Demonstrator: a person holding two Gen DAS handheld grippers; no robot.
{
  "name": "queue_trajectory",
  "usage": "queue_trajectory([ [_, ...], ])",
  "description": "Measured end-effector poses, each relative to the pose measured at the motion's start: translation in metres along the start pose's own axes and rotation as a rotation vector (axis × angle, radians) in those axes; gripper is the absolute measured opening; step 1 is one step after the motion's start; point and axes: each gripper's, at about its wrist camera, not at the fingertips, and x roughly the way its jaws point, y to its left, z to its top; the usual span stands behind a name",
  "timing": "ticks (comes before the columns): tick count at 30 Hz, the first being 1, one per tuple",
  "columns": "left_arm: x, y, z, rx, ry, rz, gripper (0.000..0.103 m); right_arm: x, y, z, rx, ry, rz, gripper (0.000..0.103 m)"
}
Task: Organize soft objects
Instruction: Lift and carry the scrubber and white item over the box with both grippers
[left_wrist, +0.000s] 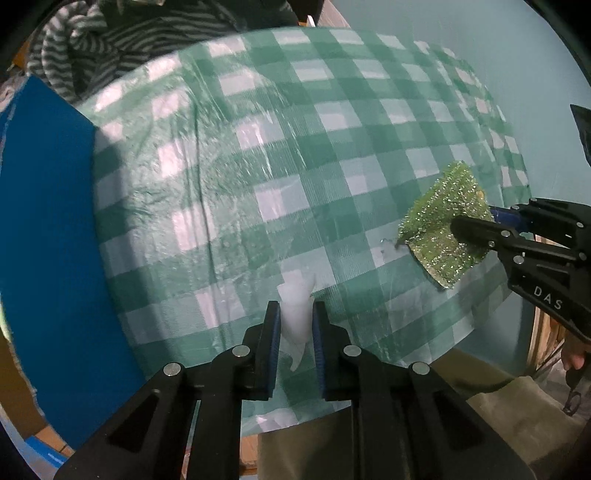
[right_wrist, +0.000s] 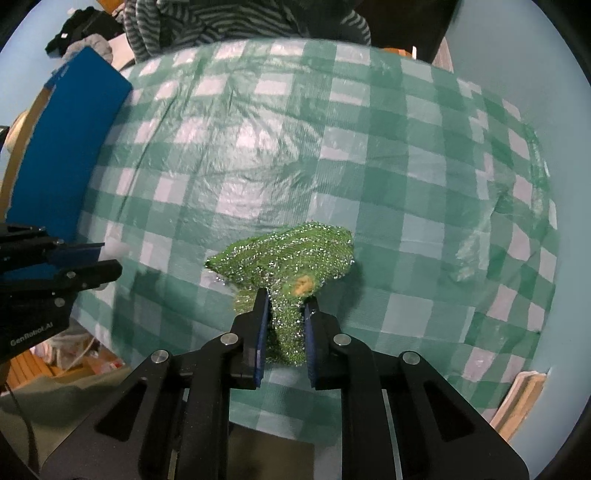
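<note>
My left gripper (left_wrist: 294, 308) is shut on a soft white object (left_wrist: 295, 310), held just above the near edge of the green checked tablecloth (left_wrist: 229, 155). My right gripper (right_wrist: 282, 301) is shut on a sparkly green scrub cloth (right_wrist: 288, 251), which fans out past the fingers over the cloth-covered table (right_wrist: 332, 147). The right gripper also shows in the left wrist view (left_wrist: 476, 229), at the right, with the green cloth (left_wrist: 439, 221) in it. The left gripper shows at the left edge of the right wrist view (right_wrist: 99, 262), with a bit of white (right_wrist: 116, 247) beside it.
A blue box (left_wrist: 44, 229) stands along the table's left side and also shows in the right wrist view (right_wrist: 70, 140). Striped grey clothing (right_wrist: 207, 26) is piled behind the table. Light blue walls lie beyond the far right edge.
</note>
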Motion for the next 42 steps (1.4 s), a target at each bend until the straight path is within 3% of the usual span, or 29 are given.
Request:
queue_trajectory([
  [17,-0.054,0.001,-0.004,-0.006,-0.114,0.051,0.016,-0.064,-0.008,0.016,0.018,-0.088,0.039,0.015],
  [42,-0.128,0.019,-0.002,-0.011,-0.251,0.107,0.016,-0.134,0.036,0.053,-0.007,-0.215,0.060,0.015],
])
